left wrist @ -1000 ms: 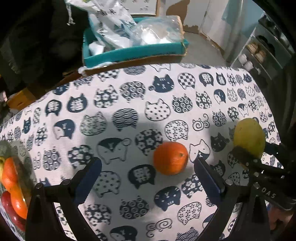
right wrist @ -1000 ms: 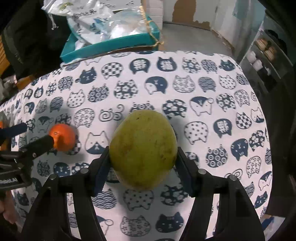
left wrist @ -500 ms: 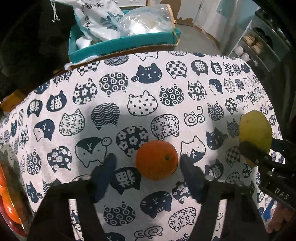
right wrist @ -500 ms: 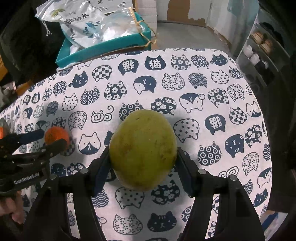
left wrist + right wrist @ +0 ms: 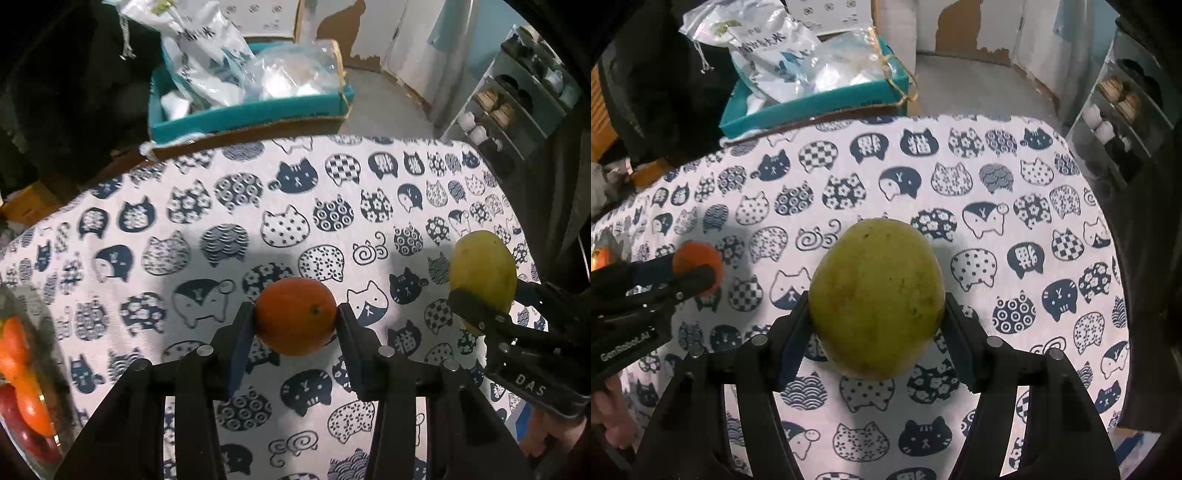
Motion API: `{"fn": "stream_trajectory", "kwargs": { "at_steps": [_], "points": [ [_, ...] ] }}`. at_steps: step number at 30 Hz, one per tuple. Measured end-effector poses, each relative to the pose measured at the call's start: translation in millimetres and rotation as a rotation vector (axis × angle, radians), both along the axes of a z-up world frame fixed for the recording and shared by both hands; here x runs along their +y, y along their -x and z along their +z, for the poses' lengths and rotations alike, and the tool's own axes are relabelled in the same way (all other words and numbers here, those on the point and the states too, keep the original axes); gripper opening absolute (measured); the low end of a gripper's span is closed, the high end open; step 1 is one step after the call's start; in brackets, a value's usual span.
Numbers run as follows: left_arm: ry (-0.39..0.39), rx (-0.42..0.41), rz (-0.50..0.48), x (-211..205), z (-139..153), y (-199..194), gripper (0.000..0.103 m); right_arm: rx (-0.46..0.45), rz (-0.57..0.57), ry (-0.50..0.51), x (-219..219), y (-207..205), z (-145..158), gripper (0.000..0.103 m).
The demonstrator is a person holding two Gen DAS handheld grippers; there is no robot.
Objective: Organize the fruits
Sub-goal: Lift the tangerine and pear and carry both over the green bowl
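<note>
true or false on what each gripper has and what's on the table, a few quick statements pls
1. The left gripper is clamped on the orange. True.
2. The right gripper is empty. False: it holds the green-yellow fruit.
3. The tablecloth has a cat-face print. True.
4. The teal box sits empty. False: plastic bags fill it.
5. More fruit lies at the left edge of the left wrist view. True.

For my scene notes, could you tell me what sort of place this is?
Probably a lived-in home: a table under a cat-print tablecloth, a shoe rack by the wall, and a teal box of plastic bags.
</note>
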State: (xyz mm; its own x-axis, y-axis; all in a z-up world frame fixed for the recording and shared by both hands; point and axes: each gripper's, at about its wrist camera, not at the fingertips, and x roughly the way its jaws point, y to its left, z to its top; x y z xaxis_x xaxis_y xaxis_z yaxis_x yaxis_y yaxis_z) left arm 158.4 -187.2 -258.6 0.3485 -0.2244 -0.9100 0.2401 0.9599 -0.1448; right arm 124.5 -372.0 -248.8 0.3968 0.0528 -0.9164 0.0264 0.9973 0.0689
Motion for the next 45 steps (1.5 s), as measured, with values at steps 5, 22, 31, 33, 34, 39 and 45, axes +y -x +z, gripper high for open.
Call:
{"fn": "stream_trajectory", "kwargs": {
  "at_steps": [5,22,31,33,34,39,45],
  "points": [
    [0.018,-0.032,0.026,17.5,22.3,6.7,0.045,-0.029,0.013,-0.005,6.8,0.9,15.5,0.066],
    [0.019,-0.146,0.058,56.7,80.1,42.6,0.045,-0.157,0.104,0.003,45.0,20.4,75.0,0.066],
    [0.046,-0.210,0.094,85.1,115.5,63.4,0.045,-0.234,0.142,-0.001,61.7,34.5,111.5,0.066],
    [0.046,-0.229,0.095,89.0,122.9,68.9,0.045,-0.246,0.152,-0.005,66.2,38.0,118.4,0.066],
    [0.045,-0.238,0.095,91.2,126.8,71.5,0.045,-0.252,0.155,-0.007,68.0,39.7,121.2,0.066],
    [0.045,-0.278,0.107,103.5,145.2,84.7,0.045,-0.282,0.176,-0.018,77.9,47.2,135.7,0.066],
    [0.052,-0.325,0.128,121.1,165.2,97.9,0.045,-0.325,0.210,-0.030,93.1,54.6,153.8,0.066]
  ]
}}
